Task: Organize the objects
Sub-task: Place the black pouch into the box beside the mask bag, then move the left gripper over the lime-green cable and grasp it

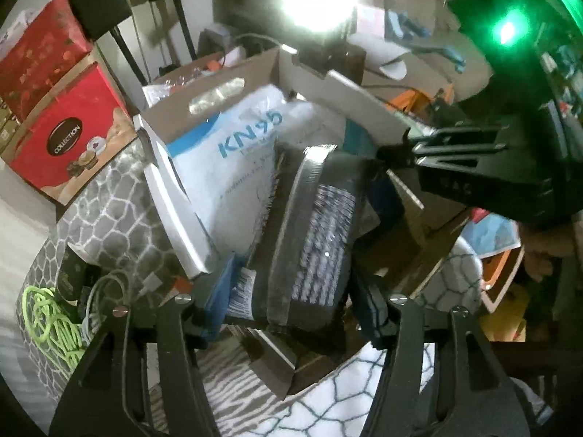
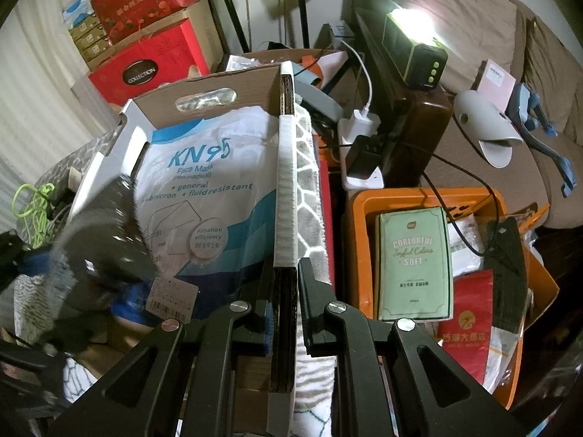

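Observation:
A cardboard box [image 1: 175, 196] holds a white and blue KN95 mask bag [image 1: 233, 153]. Just above the bag, tilted, is a dark grey package [image 1: 320, 225] with a clear band and a barcode label. My left gripper [image 1: 291, 313] is shut on it, a pad against each side. In the right wrist view the package [image 2: 102, 229] is a blur at the left, over the bag [image 2: 204, 189]. My right gripper [image 2: 285, 291] is shut on the box's upright side wall [image 2: 286, 189]. It also shows in the left wrist view as the right gripper [image 1: 404, 151], clamped on the box's far rim.
Red gift boxes [image 2: 145, 69] are stacked behind the box. A green cord [image 1: 51, 324] lies on a grey patterned blanket [image 1: 109, 211]. To the right are an orange bin [image 2: 364, 200] with a green tissue pack [image 2: 413, 262], a lit lamp [image 2: 415, 47], chargers [image 2: 360, 127] and a sofa.

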Motion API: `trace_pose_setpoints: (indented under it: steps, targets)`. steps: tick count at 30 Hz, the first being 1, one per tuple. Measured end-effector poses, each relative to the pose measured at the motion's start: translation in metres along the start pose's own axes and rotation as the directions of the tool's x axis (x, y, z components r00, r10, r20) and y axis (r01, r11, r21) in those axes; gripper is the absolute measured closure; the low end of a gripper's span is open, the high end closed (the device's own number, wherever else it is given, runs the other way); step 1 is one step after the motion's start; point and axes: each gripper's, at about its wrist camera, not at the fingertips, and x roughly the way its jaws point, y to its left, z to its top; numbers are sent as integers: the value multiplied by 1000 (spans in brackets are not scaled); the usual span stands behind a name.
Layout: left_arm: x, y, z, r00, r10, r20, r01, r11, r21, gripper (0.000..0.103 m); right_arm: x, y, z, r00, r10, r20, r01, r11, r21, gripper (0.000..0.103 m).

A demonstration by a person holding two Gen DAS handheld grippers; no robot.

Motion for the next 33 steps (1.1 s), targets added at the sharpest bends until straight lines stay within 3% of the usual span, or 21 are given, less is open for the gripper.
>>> trace_pose_setpoints:
  steps: [4,6,11,19,21,28,33]
  targets:
    - [-3,2,-3,1000,-12,-3,12,1000,-6,39,0,0,-1,1000,-1,0,1,1000,-1,92]
    - [-13,8,-5,999,-24,21,25,999,-22,29,0,0,0,1000,0,-1,0,1000,0,92]
    - [-50,35,-11,995,-48,89,56,995,-82,20,0,0,0,1000,-2,-1,2,1000,-2,92]
    - [-98,109,-30,987,52,149,-19,976,-216,18,0,0,1,1000,-3,-1,3,1000,-2,92]
    - [-104,129,-39,986,83,147,-44,967,-251,13,0,0,1,1000,-4,-1,4,1000,-3,92]
    - [-115,185,-71,982,147,116,-97,929,-357,13,-1,2,2,1000,-8,-4,8,1000,-4,92]
    - [-111,224,-100,977,201,72,-150,884,-443,12,-1,2,2,1000,-10,-4,10,1000,-7,92]
